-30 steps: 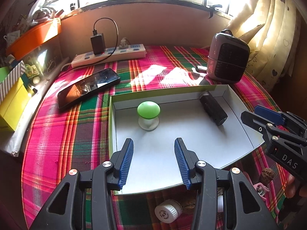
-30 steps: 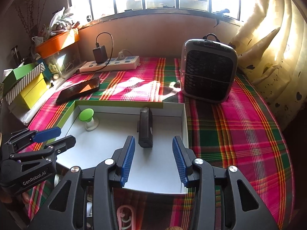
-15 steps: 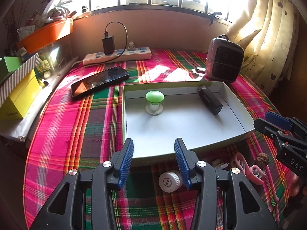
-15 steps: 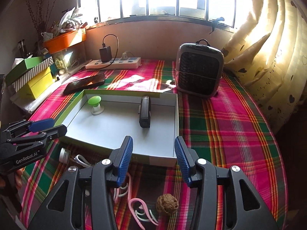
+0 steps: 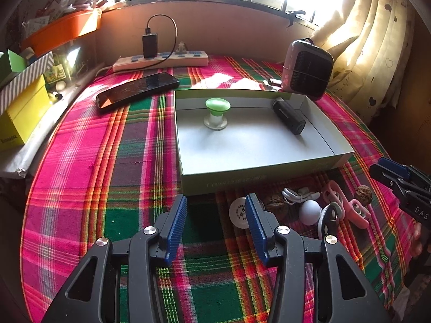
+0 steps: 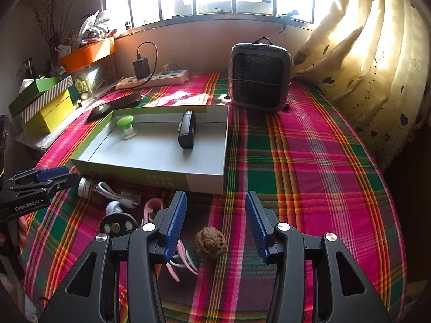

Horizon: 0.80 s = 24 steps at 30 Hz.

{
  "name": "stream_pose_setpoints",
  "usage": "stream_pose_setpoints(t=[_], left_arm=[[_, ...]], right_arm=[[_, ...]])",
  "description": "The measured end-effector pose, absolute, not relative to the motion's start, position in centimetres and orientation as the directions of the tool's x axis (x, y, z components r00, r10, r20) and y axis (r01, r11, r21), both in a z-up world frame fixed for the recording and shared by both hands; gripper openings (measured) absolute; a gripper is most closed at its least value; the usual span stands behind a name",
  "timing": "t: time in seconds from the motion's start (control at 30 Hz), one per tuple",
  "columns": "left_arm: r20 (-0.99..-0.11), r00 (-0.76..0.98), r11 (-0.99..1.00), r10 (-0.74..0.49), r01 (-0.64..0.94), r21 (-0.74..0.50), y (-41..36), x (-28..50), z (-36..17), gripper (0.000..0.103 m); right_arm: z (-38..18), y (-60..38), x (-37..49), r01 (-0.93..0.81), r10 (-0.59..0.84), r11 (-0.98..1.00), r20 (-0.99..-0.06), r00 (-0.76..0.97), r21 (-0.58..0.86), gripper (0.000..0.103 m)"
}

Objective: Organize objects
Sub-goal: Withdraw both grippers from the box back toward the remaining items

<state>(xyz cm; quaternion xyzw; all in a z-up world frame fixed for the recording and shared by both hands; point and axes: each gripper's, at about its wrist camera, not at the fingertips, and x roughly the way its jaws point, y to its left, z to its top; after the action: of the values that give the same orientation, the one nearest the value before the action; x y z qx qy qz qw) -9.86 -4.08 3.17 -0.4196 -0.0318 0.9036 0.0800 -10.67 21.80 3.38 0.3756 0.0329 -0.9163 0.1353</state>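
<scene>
An open grey box with green sides (image 5: 269, 173) (image 6: 150, 173) lies on the plaid cloth. Inside it stand a green-topped knob (image 5: 217, 107) (image 6: 126, 124) and a black device (image 5: 288, 117) (image 6: 187, 129). Loose items lie in front of the box: a white cap (image 5: 238, 212) (image 6: 84, 187), a white cable (image 5: 299, 195) (image 6: 115, 192), a white ball (image 5: 309, 211), a pink clip (image 5: 347, 207) (image 6: 183, 255) and a walnut (image 5: 363, 193) (image 6: 210, 245). My left gripper (image 5: 216, 210) is open over bare cloth, left of the cap. My right gripper (image 6: 215, 207) is open, and the walnut lies below between its fingers, untouched.
A phone (image 5: 137, 90), a power strip with a charger (image 5: 161, 60) and a small heater (image 6: 260, 76) stand behind the box. Coloured boxes (image 6: 48, 107) line the left edge, and a curtain (image 6: 363, 53) hangs at the right. A round black disc (image 6: 117, 224) lies by the clip.
Both grippers have drawn back from over the box towards the table's near edge. The loose items in front of the box have come into view. The right jaws stand slightly wider.
</scene>
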Motion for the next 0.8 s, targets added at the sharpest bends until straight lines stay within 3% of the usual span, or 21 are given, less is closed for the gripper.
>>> stream_pose_setpoints(t=[0.4, 0.8], left_arm=[[-0.743, -0.617, -0.966, 0.26, -0.16, -0.205, -4.2, -8.9, 2.9, 0.047], [-0.763, -0.581, -0.959, 0.284, -0.193, -0.209, -3.0, -9.2, 2.1, 0.049]], right_arm=[[2.5, 22.0, -9.1, 0.318, -0.286, -0.944, -0.7, -0.655, 0.088, 0.047], [1.8, 22.2, -8.9, 0.31, -0.287, -0.945, -0.708, -0.645, 0.101, 0.047]])
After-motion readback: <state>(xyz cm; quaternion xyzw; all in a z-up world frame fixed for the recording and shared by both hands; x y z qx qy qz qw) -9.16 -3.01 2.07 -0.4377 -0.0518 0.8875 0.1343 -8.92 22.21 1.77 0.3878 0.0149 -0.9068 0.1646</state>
